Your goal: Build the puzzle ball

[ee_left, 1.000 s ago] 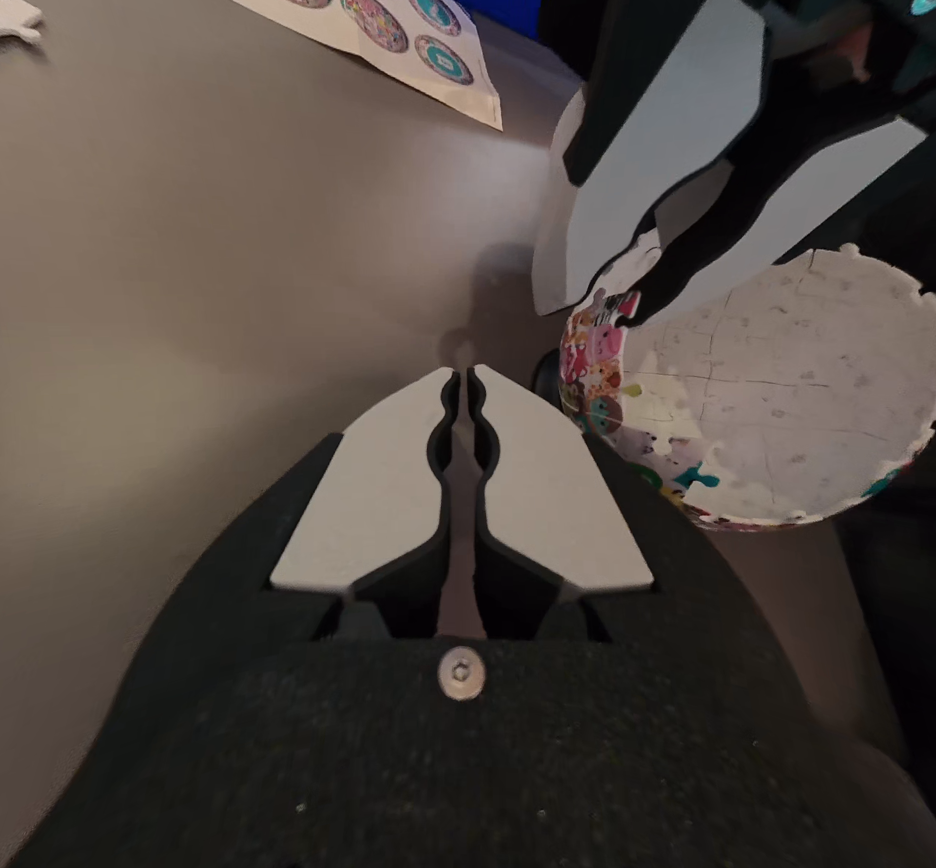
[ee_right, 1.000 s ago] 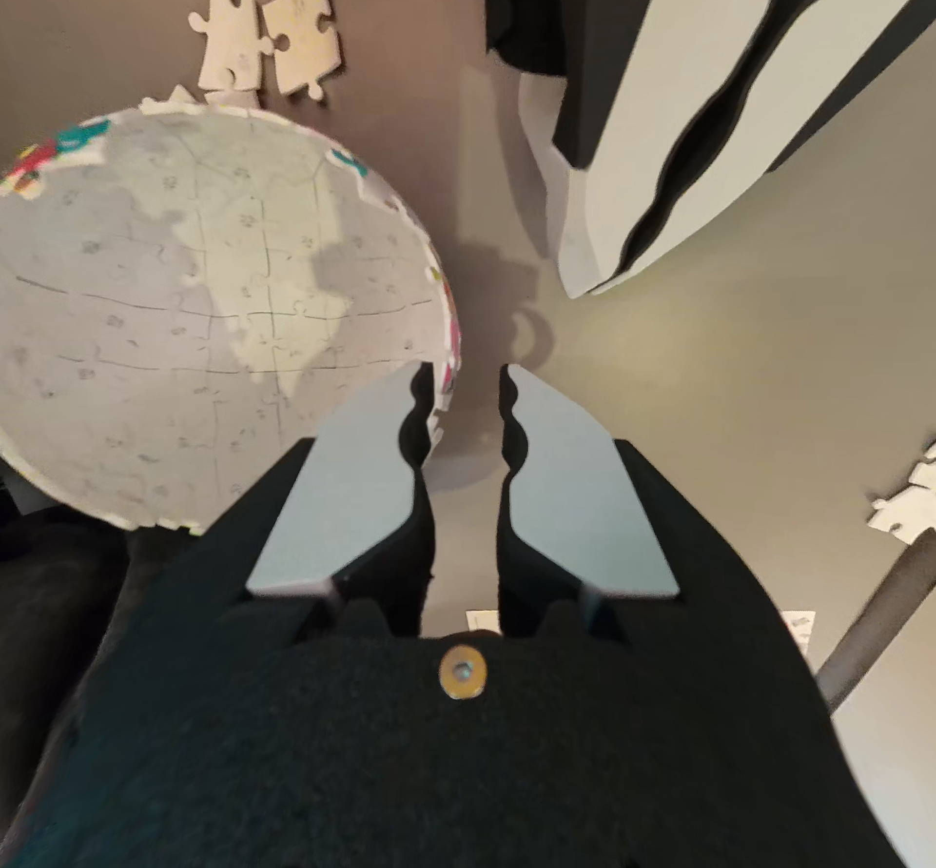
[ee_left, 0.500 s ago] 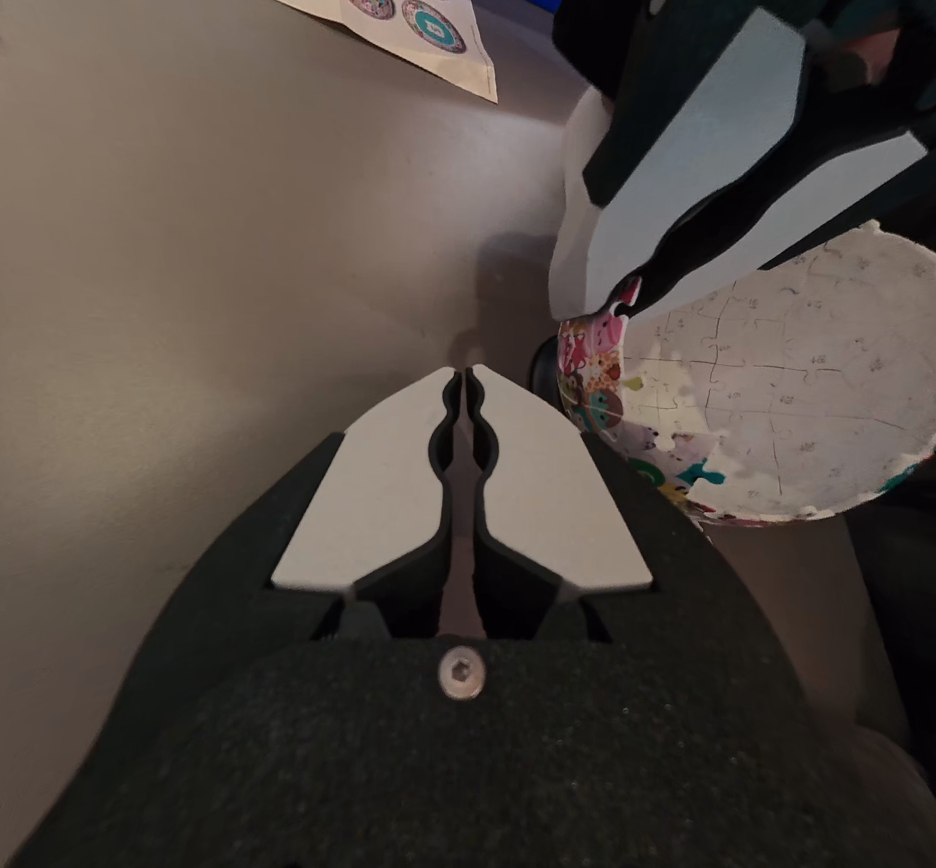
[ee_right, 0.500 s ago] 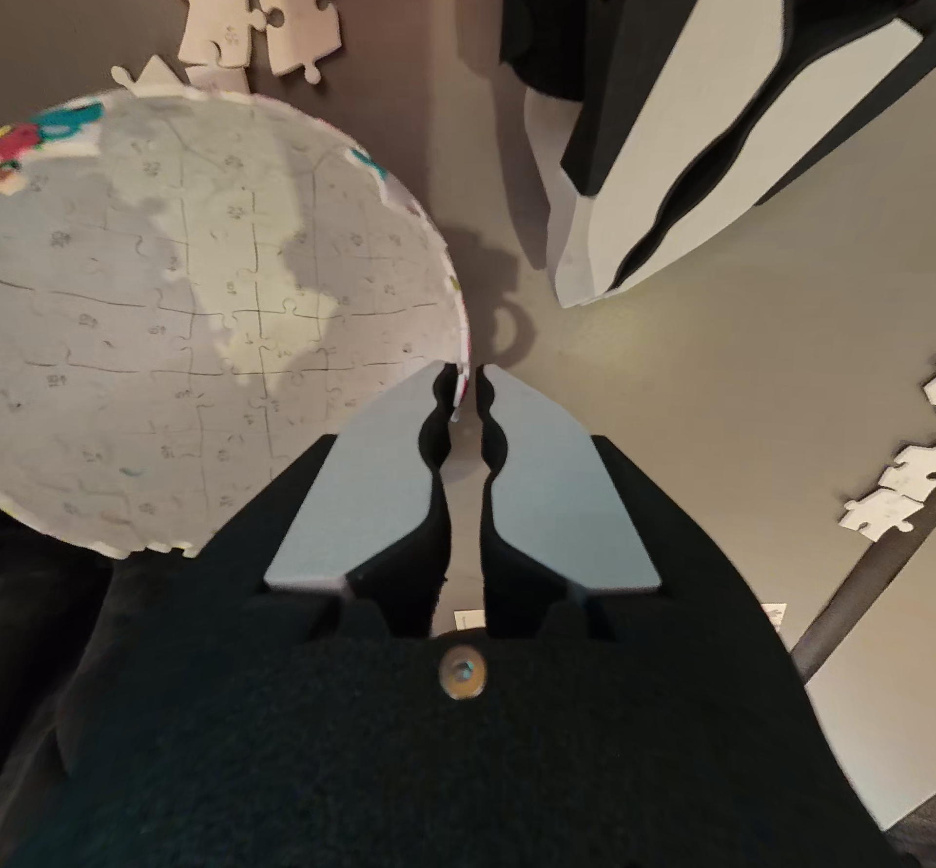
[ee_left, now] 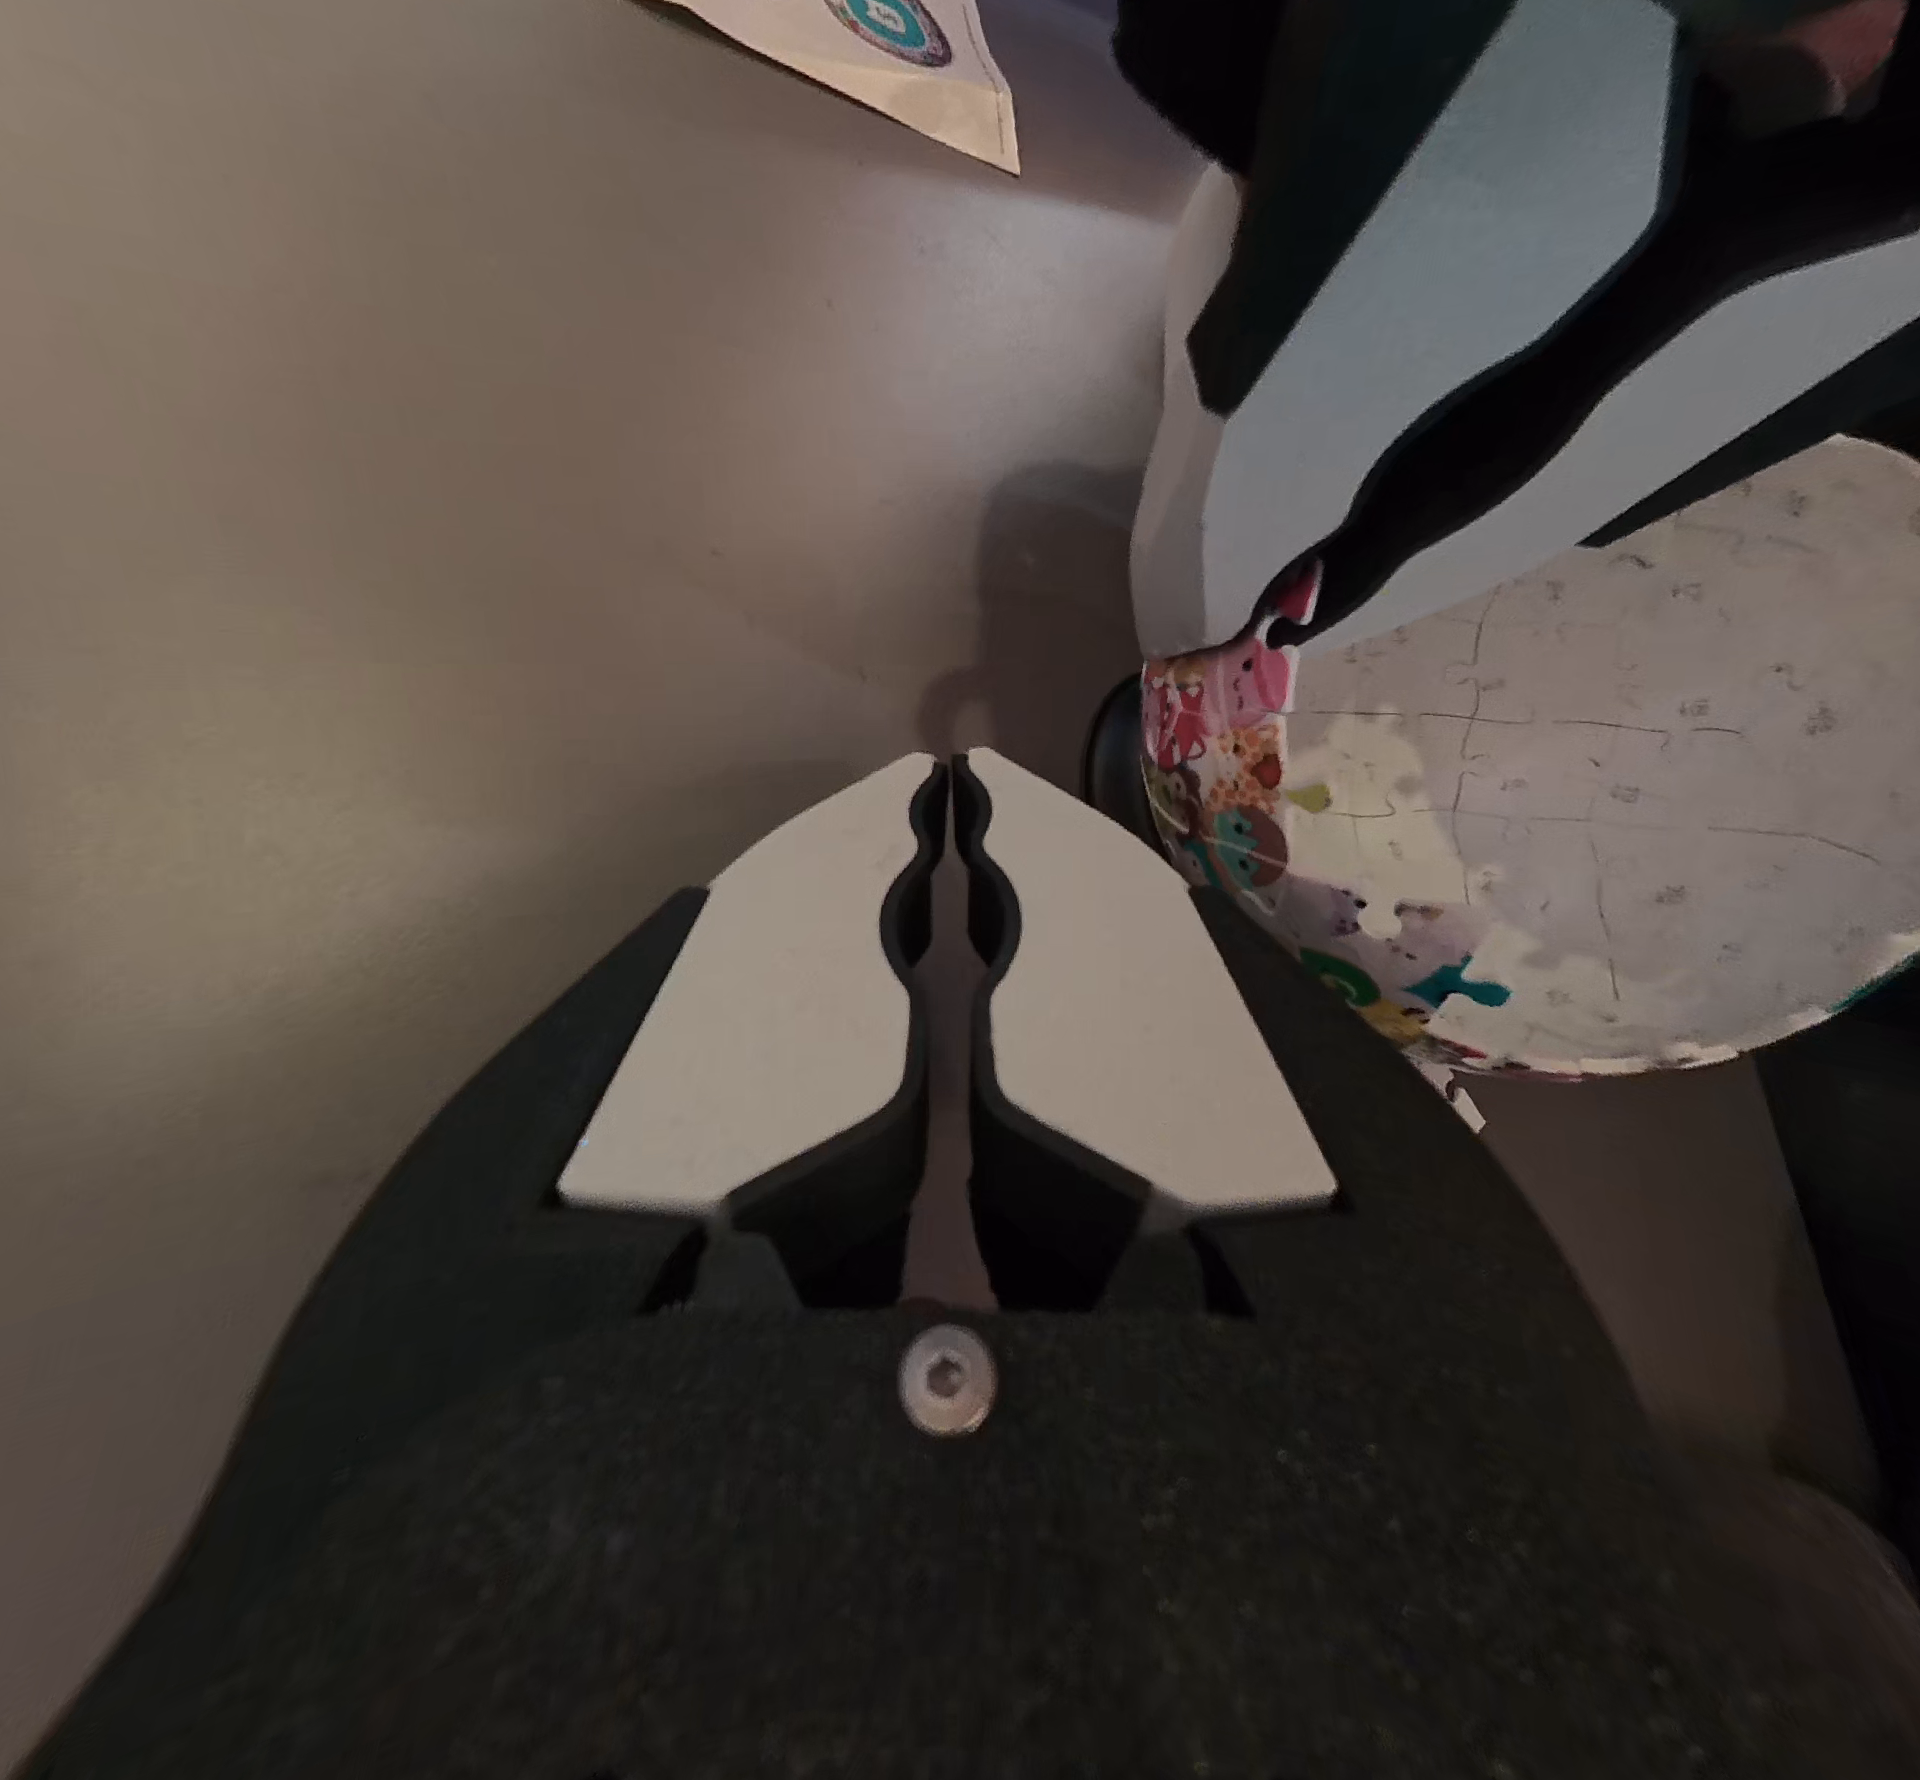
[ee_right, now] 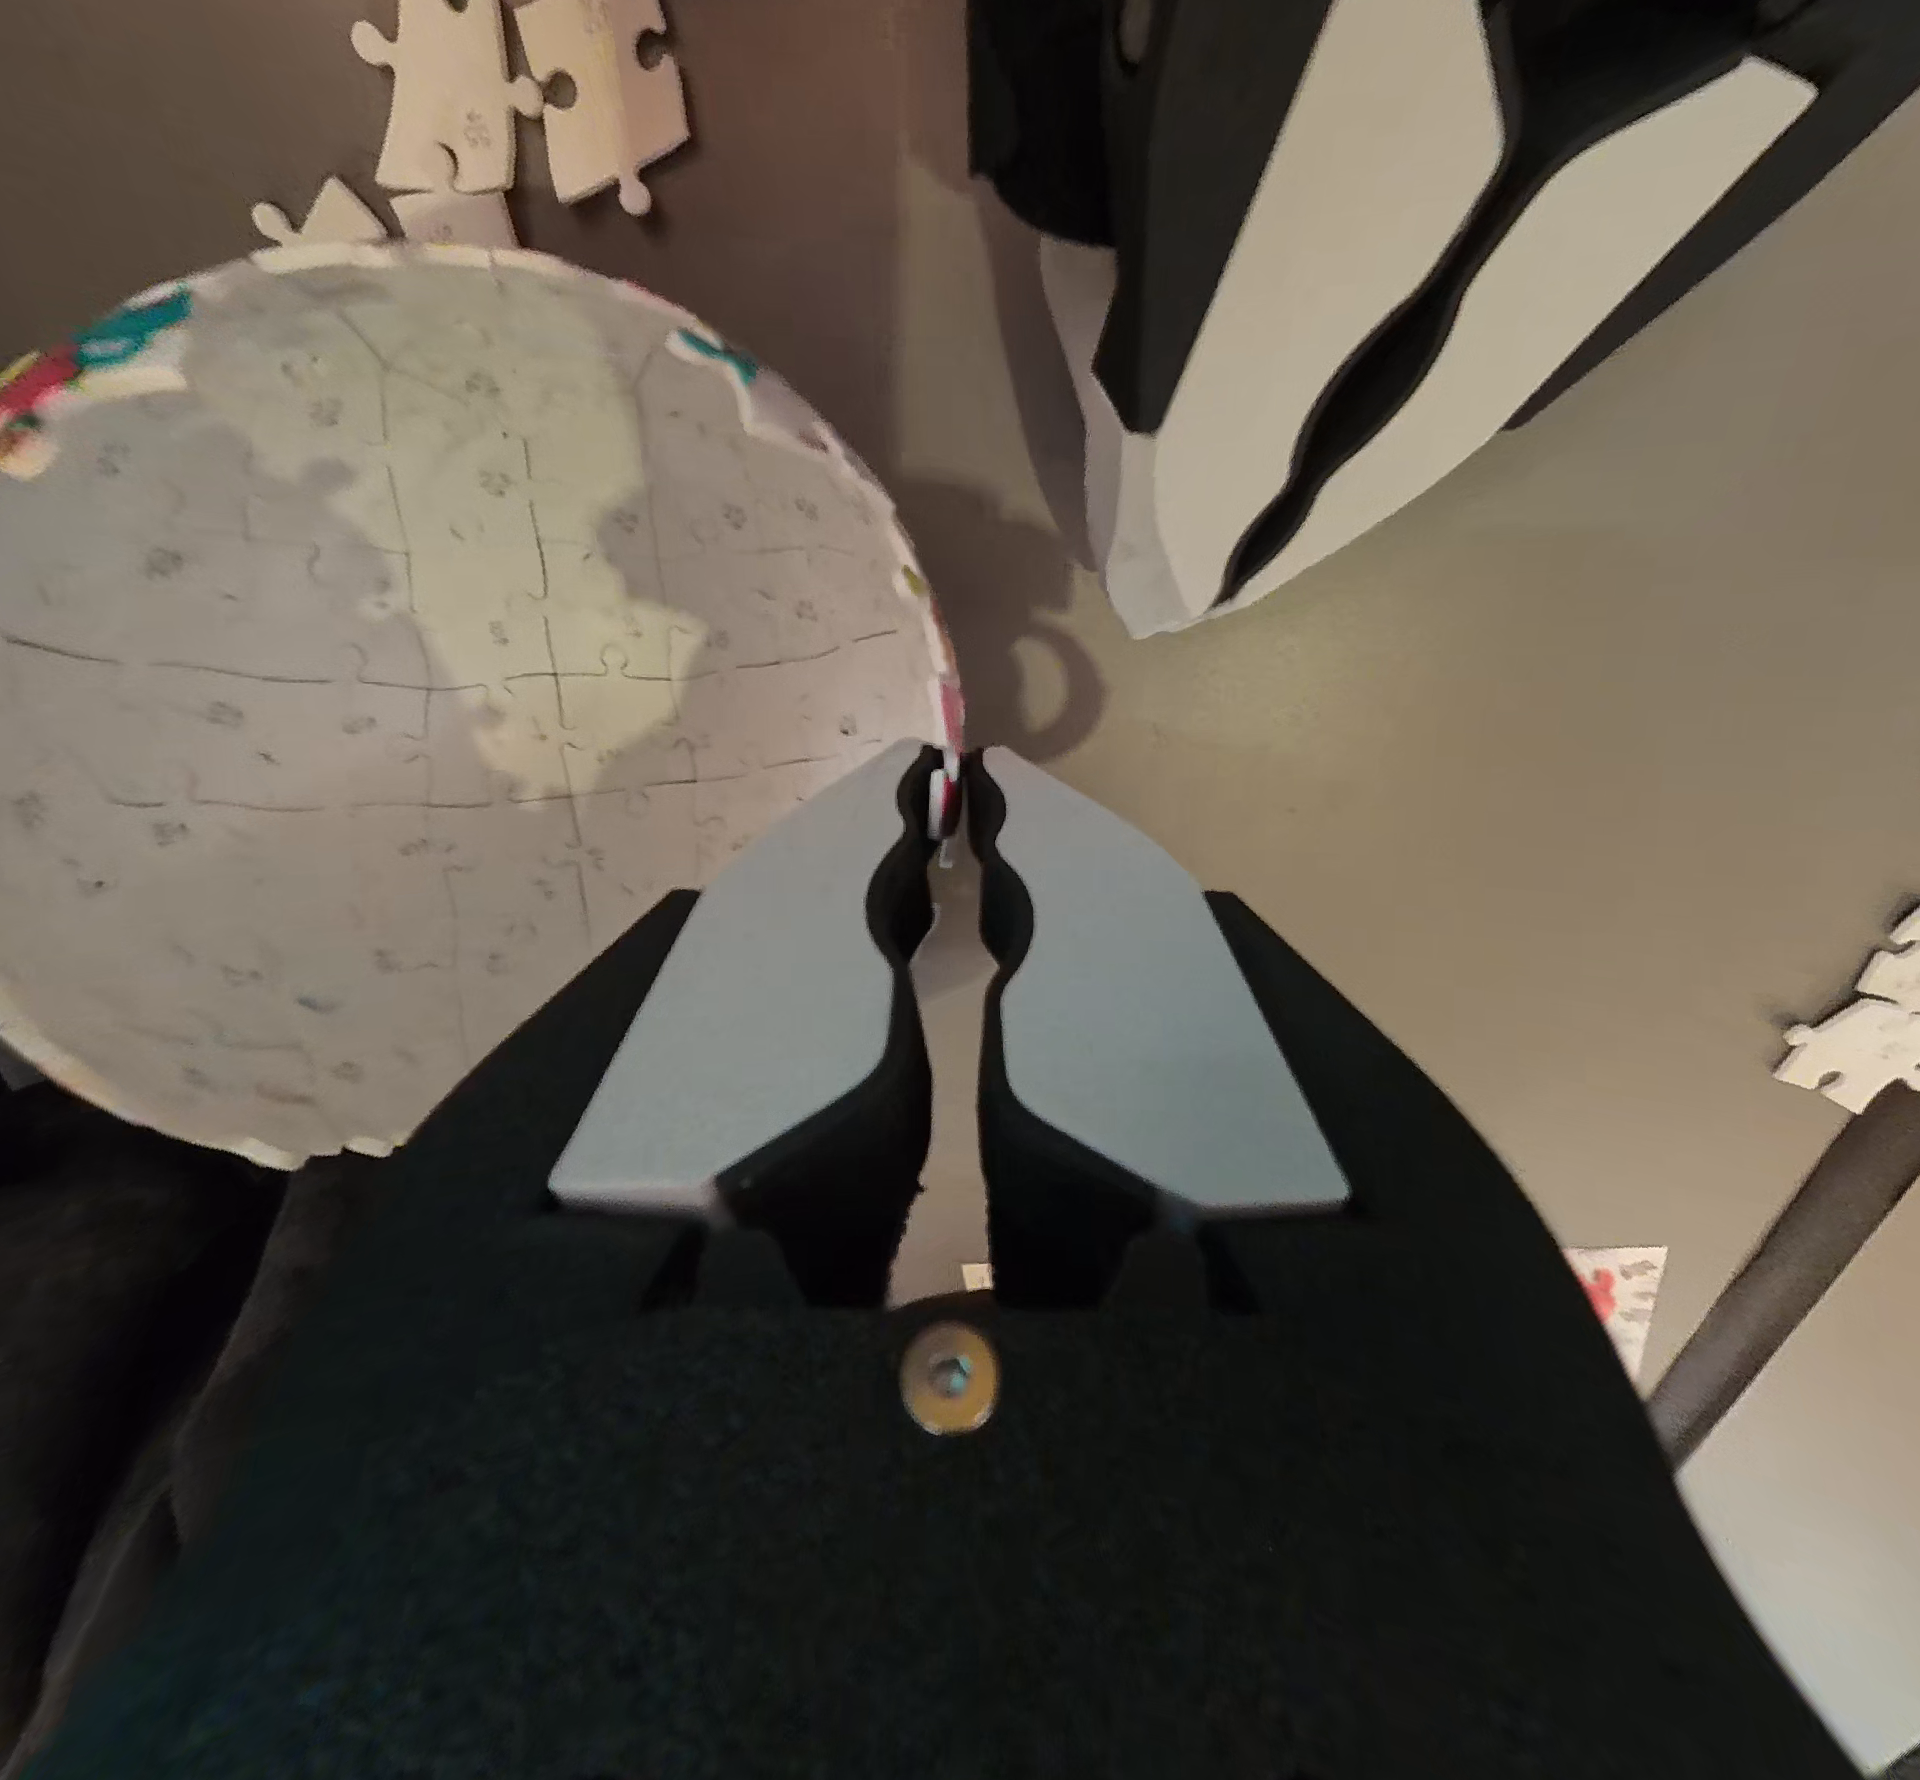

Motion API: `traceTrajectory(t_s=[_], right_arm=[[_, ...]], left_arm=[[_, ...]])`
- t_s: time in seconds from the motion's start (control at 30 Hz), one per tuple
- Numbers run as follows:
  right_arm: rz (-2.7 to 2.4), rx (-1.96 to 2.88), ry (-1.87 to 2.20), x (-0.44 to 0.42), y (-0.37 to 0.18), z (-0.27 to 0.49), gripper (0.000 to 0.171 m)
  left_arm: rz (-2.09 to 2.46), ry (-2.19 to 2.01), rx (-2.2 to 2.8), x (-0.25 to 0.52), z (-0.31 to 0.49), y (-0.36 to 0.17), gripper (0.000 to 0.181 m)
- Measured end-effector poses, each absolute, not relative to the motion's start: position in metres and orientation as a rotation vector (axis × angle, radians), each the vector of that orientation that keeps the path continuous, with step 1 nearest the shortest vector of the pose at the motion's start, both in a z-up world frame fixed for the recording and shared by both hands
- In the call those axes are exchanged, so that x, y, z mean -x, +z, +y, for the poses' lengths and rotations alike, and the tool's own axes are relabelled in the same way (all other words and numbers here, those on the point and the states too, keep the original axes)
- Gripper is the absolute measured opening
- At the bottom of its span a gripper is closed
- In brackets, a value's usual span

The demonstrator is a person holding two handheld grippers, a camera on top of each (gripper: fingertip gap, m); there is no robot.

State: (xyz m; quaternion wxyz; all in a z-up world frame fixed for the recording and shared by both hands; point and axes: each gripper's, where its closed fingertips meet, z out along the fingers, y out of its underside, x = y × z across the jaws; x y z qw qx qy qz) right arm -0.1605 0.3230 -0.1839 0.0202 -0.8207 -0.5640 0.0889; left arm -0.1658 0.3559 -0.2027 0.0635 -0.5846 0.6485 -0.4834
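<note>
Grey table (ee_left: pixel 436 483) | half-built puzzle ball (ee_right: pixel 436 691), white inside | right tongs (ee_right: pixel 948 774) clamped on its rim | left tongs (ee_left: pixel 951 766) together

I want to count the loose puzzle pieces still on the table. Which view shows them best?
The right wrist view: loose puzzle pieces lie behind the puzzle ball, more at right. The left wrist view shows none clearly.
</note>
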Motion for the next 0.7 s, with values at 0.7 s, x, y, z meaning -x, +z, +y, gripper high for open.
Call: traceTrajectory(t_s=[0.7], right_arm=[[-1.722,2.465,0.181,0.157,-0.165,0.332,0.023]], left_arm=[[2.032,-1.52,1.688,0.16,0.338,-0.198,0.0]])
